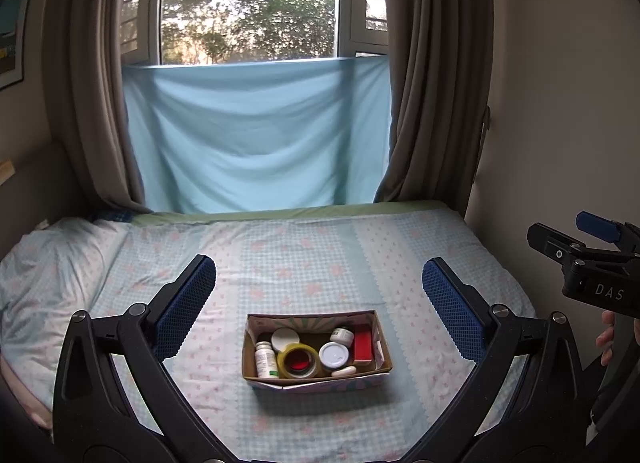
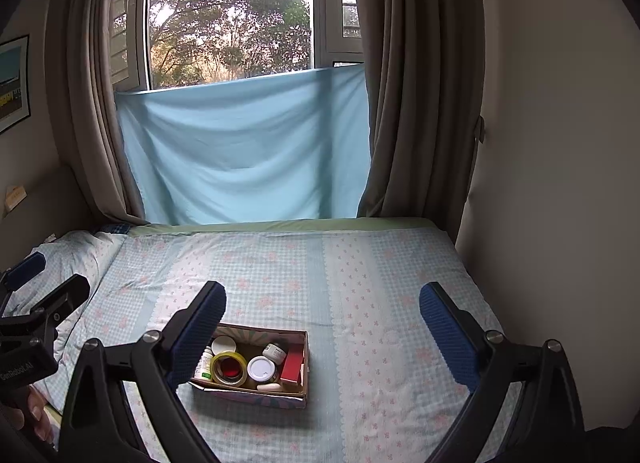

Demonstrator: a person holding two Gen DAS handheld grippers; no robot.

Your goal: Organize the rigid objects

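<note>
One box (image 1: 378, 347), long axis left-right

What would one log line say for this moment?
left gripper: open, empty | right gripper: open, empty | box: on bed, holds tape, bottles

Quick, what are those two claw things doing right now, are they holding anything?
Left tool: open, holding nothing, above the bed.
Right tool: open, holding nothing, above the bed.
</note>
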